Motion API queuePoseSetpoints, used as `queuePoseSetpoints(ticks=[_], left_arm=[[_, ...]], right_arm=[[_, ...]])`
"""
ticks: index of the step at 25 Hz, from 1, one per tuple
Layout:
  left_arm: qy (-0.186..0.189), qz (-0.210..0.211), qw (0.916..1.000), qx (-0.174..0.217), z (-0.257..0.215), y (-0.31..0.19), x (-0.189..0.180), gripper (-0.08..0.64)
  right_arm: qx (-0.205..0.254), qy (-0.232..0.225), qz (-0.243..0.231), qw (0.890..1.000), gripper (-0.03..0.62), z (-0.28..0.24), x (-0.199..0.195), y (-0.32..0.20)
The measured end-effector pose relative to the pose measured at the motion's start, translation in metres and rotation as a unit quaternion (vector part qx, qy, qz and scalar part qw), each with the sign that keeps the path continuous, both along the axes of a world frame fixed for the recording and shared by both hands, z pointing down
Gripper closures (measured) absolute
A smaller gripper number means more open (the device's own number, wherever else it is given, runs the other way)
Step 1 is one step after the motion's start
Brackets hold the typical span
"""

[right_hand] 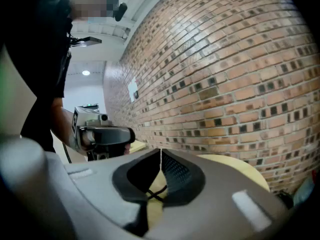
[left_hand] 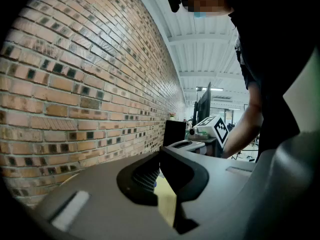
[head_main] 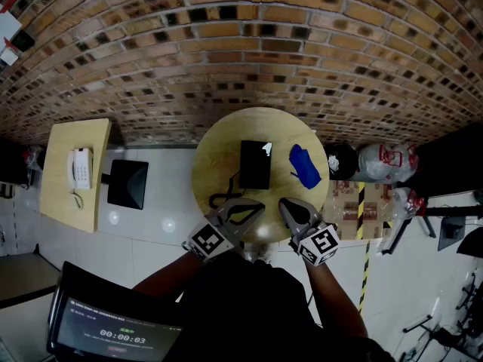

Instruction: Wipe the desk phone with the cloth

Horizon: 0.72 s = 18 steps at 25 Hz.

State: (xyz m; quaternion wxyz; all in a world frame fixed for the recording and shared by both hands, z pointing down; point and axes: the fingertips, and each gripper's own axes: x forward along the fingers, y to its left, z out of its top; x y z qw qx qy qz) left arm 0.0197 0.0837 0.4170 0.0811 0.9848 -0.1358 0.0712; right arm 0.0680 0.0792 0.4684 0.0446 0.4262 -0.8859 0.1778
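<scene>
Mottled brown-orange brick wall [head_main: 226,36] across the back. Glossy white tiled floor [head_main: 151,225] below, w/ light reflections. Round pale wood table [head_main: 215,145] at centre; rectangular pale wood side table [head_main: 60,202] on its left, well apart. White beamed ceiling [left_hand: 210,44], round ceiling lamp [right_hand: 86,73] lit.

desk phone [head_main: 255,164] — keys too small, cord [head_main: 221,200] partly hidden

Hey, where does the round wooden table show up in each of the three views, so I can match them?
Head view: round table at centre, below the brick wall.
Left gripper view: a yellow sliver in the gap between the jaws.
Right gripper view: a pale curved top right of the jaws.
Shared landmark: the brick wall.
</scene>
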Motion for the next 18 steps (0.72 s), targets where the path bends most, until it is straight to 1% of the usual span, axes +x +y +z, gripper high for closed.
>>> queuePoseSetpoints(ticks=[6,8,11,15,18], left_arm=[[-0.012,0.016,0.9998,-0.007,0.028,-0.019,0.019,0.56],[-0.011,0.023,0.9996,-0.008,0.036,-0.024,0.025,0.56],[-0.022,0.03,0.9993,-0.01,0.049,-0.032,0.032,0.56],[-0.035,0.034,0.9987,-0.014,0.066,-0.045,0.045,0.56],[-0.044,0.032,0.9983,-0.022,0.08,-0.057,0.052,0.56]], right_arm=[[-0.047,0.038,0.05,0.997,0.583,0.059,0.044,-0.027],[-0.058,0.057,0.057,0.995,0.581,0.08,0.056,-0.033],[-0.077,0.087,0.058,0.992,0.569,0.115,0.069,-0.046],[-0.111,0.118,0.07,0.984,0.506,0.156,0.096,-0.072],[-0.138,0.148,0.08,0.976,0.464,0.188,0.115,-0.092]])
